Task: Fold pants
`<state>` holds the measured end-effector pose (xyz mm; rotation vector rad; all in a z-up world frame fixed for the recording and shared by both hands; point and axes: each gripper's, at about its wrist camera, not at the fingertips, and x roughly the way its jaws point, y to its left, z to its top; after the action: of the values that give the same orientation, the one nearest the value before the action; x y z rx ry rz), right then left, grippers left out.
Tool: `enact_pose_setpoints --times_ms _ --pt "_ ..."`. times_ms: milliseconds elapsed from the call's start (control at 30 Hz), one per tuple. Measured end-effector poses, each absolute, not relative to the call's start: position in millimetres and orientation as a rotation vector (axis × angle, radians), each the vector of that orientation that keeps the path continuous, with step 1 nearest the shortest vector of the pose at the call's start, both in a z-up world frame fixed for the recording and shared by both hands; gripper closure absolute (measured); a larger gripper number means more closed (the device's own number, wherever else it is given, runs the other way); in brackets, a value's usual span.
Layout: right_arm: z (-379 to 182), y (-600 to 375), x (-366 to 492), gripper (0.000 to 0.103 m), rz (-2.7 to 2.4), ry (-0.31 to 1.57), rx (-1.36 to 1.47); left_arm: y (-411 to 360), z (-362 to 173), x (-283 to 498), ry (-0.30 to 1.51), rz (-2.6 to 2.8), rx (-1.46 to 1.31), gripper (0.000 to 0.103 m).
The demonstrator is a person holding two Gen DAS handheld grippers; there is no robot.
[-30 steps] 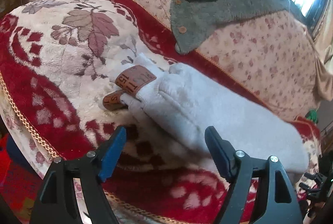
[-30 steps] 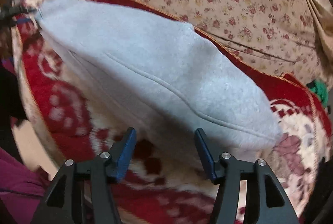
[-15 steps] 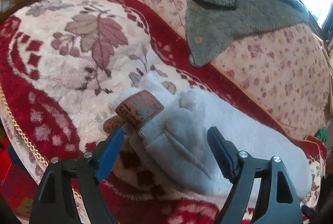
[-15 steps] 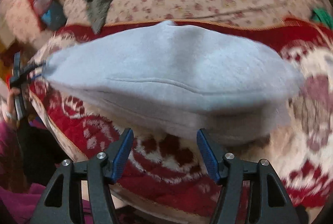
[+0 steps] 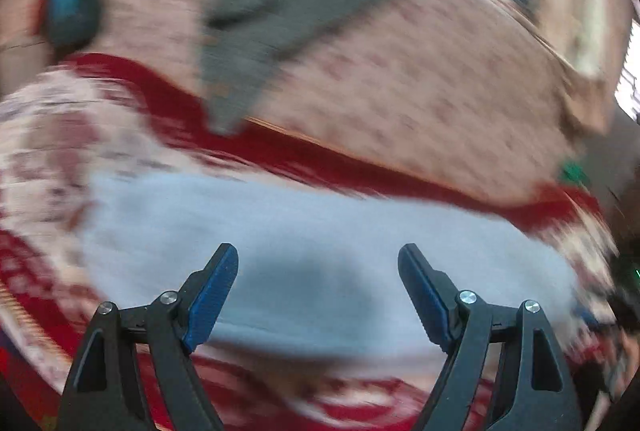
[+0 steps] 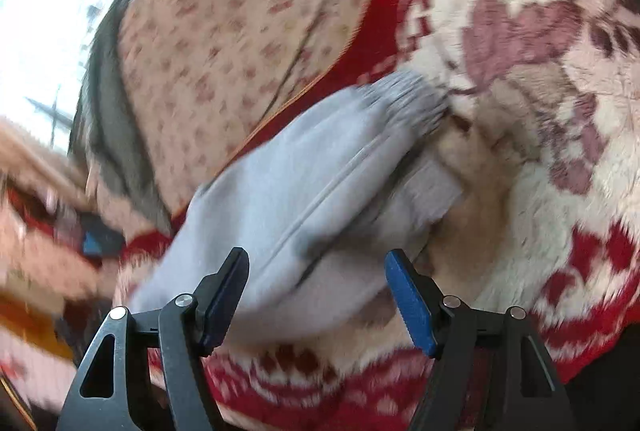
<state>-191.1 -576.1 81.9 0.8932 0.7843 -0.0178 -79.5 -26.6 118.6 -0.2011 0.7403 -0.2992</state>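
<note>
The light grey pants [image 5: 320, 231] lie folded lengthwise on a red and cream flowered blanket [image 5: 48, 151]. The left wrist view is blurred by motion. My left gripper [image 5: 318, 263] is open and empty, just above the middle of the pants. In the right wrist view the pants [image 6: 304, 191] run from lower left to a ribbed cuff [image 6: 408, 99] at upper right. My right gripper [image 6: 316, 267] is open and empty over the near edge of the pants.
The blanket [image 6: 540, 151] covers a sofa seat. A floral sofa back [image 5: 420, 71] rises behind, with a grey fleece garment [image 5: 280, 11] draped over it. A bright window [image 6: 36, 11] is behind the sofa. A blue item [image 5: 68, 11] sits at far left.
Both grippers have swung quickly across the pants. The left one moved from the waistband with its brown labels toward the middle. The right one turned toward the cuff end. Both stayed open.
</note>
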Motion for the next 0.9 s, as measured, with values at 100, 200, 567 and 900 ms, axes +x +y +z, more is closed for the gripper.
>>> enact_pose_setpoints --times_ms 100,200,567,900 --pt "68.2 -594.2 -175.9 0.026 -0.015 0.801 0.968 -85.1 108.0 -89.3 0.788 -0.456 -0.157 0.018" --pt "57.7 -603.8 -166.7 0.026 0.023 0.785 1.054 -140.3 98.5 -102.6 0.818 -0.595 -0.110 0.013" --pt "56.4 -609.0 -147.2 0.059 0.082 0.709 1.049 -254.7 69.8 -117.2 0.964 -0.735 -0.074 0.011" --pt "50.0 -621.3 -153.7 0.077 0.135 0.674 1.081 -266.2 54.7 -120.8 1.049 -0.619 -0.281 0.011"
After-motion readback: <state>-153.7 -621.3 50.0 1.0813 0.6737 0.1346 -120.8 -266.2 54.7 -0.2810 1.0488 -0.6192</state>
